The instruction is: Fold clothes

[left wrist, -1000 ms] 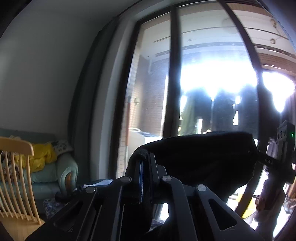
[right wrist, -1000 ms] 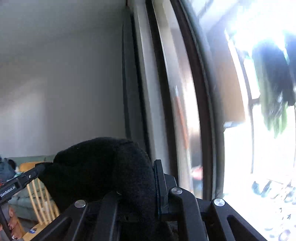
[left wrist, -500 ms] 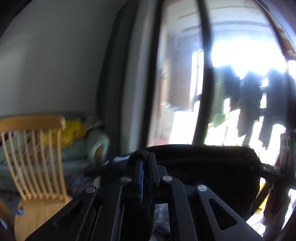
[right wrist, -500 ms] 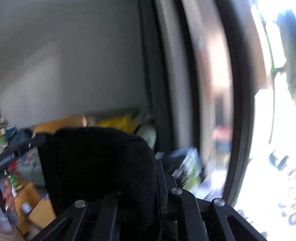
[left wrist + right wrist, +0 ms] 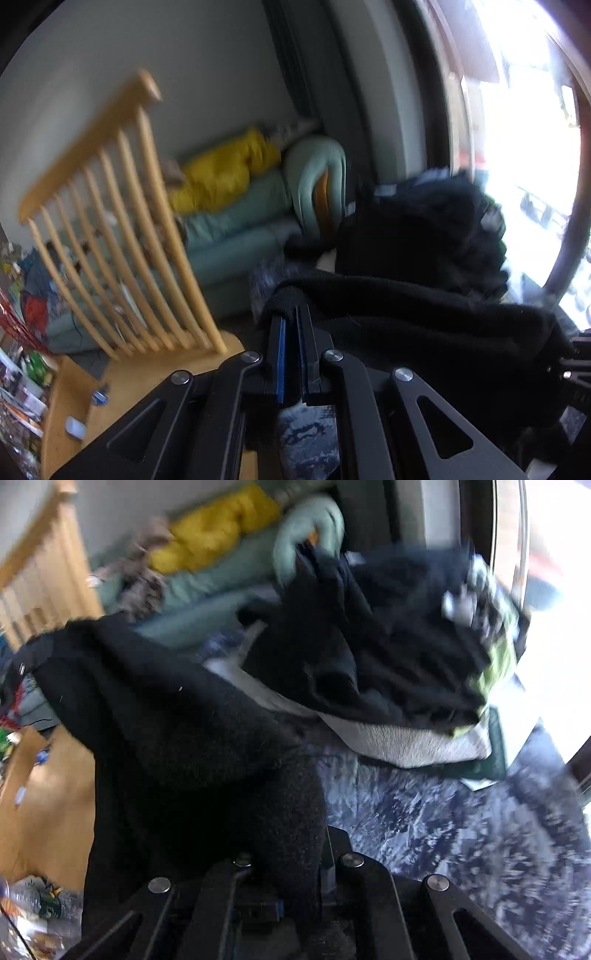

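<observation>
Left gripper (image 5: 291, 314) clamped on edge of black fleece garment (image 5: 424, 325); cloth stretches right. Right gripper (image 5: 295, 849) pinches other end of garment (image 5: 192, 738), fleece bunched over its jaws. Beyond: dark clothes pile (image 5: 388, 638) on patterned rug (image 5: 443, 830), wooden chair (image 5: 122, 206), green sofa (image 5: 240, 229).
</observation>
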{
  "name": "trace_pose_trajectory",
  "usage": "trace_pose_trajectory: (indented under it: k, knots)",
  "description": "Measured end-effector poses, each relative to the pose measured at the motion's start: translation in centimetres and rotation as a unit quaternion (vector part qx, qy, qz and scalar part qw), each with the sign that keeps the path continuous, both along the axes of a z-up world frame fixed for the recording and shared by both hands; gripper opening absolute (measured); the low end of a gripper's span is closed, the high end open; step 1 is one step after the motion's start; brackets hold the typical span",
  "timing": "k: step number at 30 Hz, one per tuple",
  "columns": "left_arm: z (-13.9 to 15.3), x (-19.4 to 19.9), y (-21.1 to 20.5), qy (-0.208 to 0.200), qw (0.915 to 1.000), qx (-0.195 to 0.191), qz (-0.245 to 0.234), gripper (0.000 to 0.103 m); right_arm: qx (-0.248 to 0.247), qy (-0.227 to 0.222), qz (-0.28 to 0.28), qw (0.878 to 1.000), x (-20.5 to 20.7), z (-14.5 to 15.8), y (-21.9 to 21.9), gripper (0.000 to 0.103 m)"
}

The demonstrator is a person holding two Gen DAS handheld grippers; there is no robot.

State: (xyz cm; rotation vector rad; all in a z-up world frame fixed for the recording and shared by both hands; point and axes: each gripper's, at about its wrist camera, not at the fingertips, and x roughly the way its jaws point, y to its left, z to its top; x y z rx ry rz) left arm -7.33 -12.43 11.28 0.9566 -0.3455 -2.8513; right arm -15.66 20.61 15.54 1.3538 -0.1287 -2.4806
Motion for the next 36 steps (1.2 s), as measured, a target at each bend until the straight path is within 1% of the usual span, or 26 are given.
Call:
trace_pose_trajectory:
  k: [1,4,5,7,8,9,12,14,15,16,17,18,19,20,21,24,26,29,31,33,34,35,36]
  knots:
    - [-1.8,-1.6,-0.2,-0.02,0.9998,0.008,0.005,0.006,0.001,-0.017,-0.002,1.0,-1.4,-1.5,0.1,0.008]
    - [-4.9,-4.1,0.1,-0.06,0.9979,0.024,0.006,0.006,0.001,-0.055,-0.013,0.998,-4.7,-5.2,0.9,0.008]
    - [-5.7,-4.7,0.6,-0.068,0.9974,0.023,0.003,0.007,-0.003,-0.064,-0.02,0.998,-5.3,-6.1,1.4,0.008]
    - [-7.2,-5.5,1.5,-0.087,0.9962,0.006,0.002,0.011,-0.016,-0.083,-0.032,0.996,-6.6,-7.8,2.3,0.012]
    - [-7.7,-5.5,1.8,-0.095,0.9955,-0.005,-0.001,0.011,-0.024,-0.093,-0.038,0.995,-7.1,-8.7,2.9,0.018]
    - [-8.1,-5.5,2.2,-0.102,0.9946,-0.016,-0.003,0.012,-0.028,-0.101,-0.045,0.993,-7.6,-9.5,3.4,0.028]
    - [-8.1,-4.8,3.1,-0.117,0.9917,-0.05,-0.018,0.018,-0.026,-0.098,-0.057,0.993,-7.2,-9.6,5.4,0.041]
    - [-7.2,-3.4,3.0,-0.127,0.9903,-0.049,-0.028,0.021,-0.032,-0.09,-0.064,0.993,-6.2,-8.8,7.3,0.048]
    - [-6.8,-2.8,2.9,-0.133,0.9895,-0.048,-0.032,0.025,-0.036,-0.084,-0.068,0.994,-5.4,-8.1,8.4,0.05]
    - [-6.2,-2.3,2.6,-0.144,0.9883,-0.031,-0.038,0.033,-0.036,-0.075,-0.071,0.994,-4.5,-7.1,9.5,0.052]
    - [-5.7,-1.8,2.4,-0.154,0.9871,-0.014,-0.039,0.04,-0.036,-0.068,-0.073,0.994,-3.5,-6.3,10.6,0.059]
    - [-5.1,-1.3,2.2,-0.163,0.986,0.001,-0.038,0.059,-0.035,-0.06,-0.075,0.995,-2.5,-5.6,11.7,0.068]
    - [-4.4,-0.6,2.1,-0.171,0.9845,0.016,-0.037,0.08,-0.033,-0.055,-0.075,0.995,-1.4,-4.9,12.8,0.071]
    - [-3.8,0.0,2.3,-0.171,0.984,0.025,-0.042,0.087,-0.026,-0.056,-0.065,0.996,0.0,-4.6,13.6,0.073]
    - [-3.2,0.7,2.6,-0.169,0.9837,0.032,-0.052,0.091,-0.009,-0.062,-0.054,0.997,1.3,-4.9,14.1,0.073]
    - [-1.3,2.6,4.7,-0.167,0.9809,0.041,-0.091,0.091,0.047,-0.104,-0.028,0.993,4.3,-7.4,14.9,0.073]
    - [-0.5,3.3,6.9,-0.176,0.9764,0.053,-0.114,0.093,0.065,-0.135,-0.022,0.988,5.5,-9.9,15.4,0.073]
    - [-0.3,4.0,9.7,-0.187,0.9704,0.058,-0.141,0.094,0.041,-0.175,-0.028,0.983,5.8,-13.0,16.2,0.071]
    - [-0.6,4.3,11.2,-0.192,0.969,0.052,-0.147,0.094,0.027,-0.195,-0.027,0.98,5.5,-14.5,16.4,0.064]
    - [-1.0,4.6,12.1,-0.195,0.9677,0.048,-0.152,0.094,0.04,-0.195,-0.026,0.98,5.4,-14.9,16.3,0.035]
    - [-1.4,4.7,12.5,-0.199,0.9673,0.044,-0.151,0.094,0.047,-0.196,-0.025,0.979,5.3,-15.1,16.2,0.023]
    - [-1.7,4.7,12.6,-0.203,0.9669,0.042,-0.149,0.094,0.053,-0.194,-0.025,0.979,5.3,-15.1,16.2,0.004]
    - [-2.0,4.7,12.5,-0.207,0.9666,0.043,-0.144,0.094,0.056,-0.188,-0.028,0.98,5.3,-14.5,16.4,0.003]
